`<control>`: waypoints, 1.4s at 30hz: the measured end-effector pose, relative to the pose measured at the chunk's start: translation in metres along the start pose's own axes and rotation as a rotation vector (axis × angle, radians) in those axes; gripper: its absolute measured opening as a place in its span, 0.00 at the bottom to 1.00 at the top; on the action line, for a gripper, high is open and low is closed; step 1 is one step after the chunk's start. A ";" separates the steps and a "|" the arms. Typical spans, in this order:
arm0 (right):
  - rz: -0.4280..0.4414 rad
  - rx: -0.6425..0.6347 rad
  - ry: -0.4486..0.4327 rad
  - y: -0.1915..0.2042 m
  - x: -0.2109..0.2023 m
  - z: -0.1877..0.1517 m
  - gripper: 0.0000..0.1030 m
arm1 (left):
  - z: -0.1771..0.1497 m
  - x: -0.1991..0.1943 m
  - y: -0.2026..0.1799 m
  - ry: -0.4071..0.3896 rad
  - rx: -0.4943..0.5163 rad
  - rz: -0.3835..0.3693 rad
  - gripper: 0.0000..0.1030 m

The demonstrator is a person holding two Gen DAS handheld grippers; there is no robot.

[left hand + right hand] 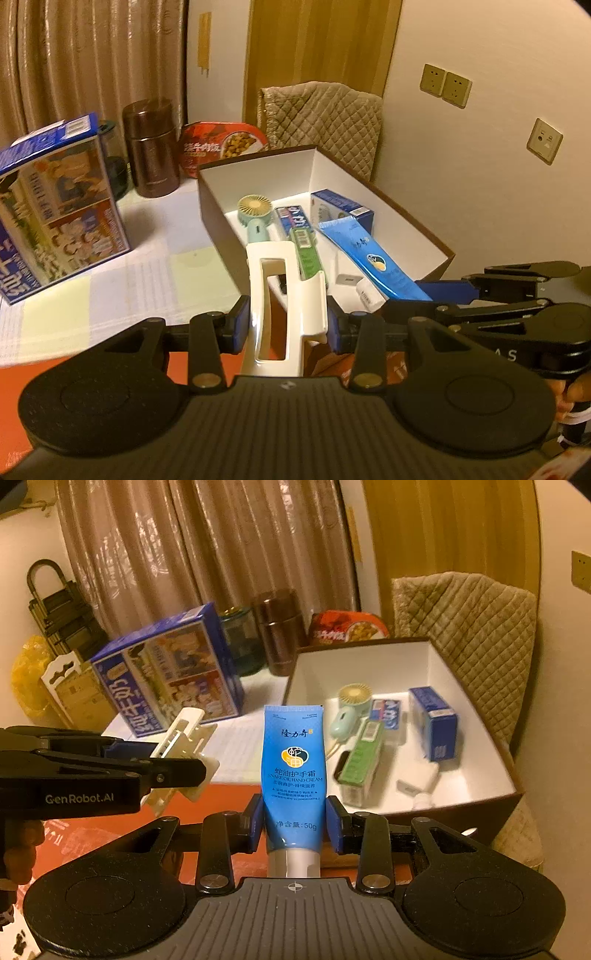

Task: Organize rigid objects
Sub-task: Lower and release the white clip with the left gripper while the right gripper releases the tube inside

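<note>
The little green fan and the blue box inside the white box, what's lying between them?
In the right wrist view, a toothpaste box and a green pack lie between the fan and the blue box.

Two grippers are in view, the left gripper [285, 328] and the right gripper [294, 825], each carrying one thing: one cream plastic holder [286, 295] and one blue tube of hand cream [294, 771]. One open cardboard box [406, 218] sits on the bench [166, 266]. Inside it lie one small green fan [254, 216], one blue toothpaste box [291, 221], one green carton [307, 254], one dark blue carton [343, 208], and two small white pieces [369, 293] near the front wall. Outside it stand one large blue printed box [55, 206], one brown flask [152, 147], one dark glass jar [242, 642] and one red food tub [225, 146]. Three wall sockets [445, 85] show.
</note>
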State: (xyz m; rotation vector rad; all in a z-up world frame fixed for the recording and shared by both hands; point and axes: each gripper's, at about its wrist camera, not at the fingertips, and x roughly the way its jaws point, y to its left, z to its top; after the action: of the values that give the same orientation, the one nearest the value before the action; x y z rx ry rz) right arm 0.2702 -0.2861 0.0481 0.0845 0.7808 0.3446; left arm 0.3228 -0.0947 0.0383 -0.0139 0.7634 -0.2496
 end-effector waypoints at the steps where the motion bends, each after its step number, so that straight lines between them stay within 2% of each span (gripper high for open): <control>1: -0.002 0.002 -0.003 -0.004 0.000 0.003 0.31 | 0.003 0.002 -0.003 -0.001 0.003 -0.002 0.35; 15: -0.021 0.038 -0.017 -0.050 0.009 0.029 0.31 | 0.037 0.042 -0.028 0.003 0.033 -0.004 0.35; 28: -0.029 0.063 -0.002 -0.081 0.033 0.053 0.31 | 0.053 0.080 -0.028 0.045 0.011 0.002 0.35; 42: -0.039 0.128 0.049 -0.108 0.073 0.063 0.31 | 0.065 0.124 -0.020 0.104 0.002 0.029 0.35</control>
State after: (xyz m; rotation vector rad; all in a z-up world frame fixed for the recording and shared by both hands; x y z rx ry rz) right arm 0.3918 -0.3598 0.0215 0.1814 0.8516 0.2605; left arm 0.4492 -0.1473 0.0025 0.0119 0.8658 -0.2253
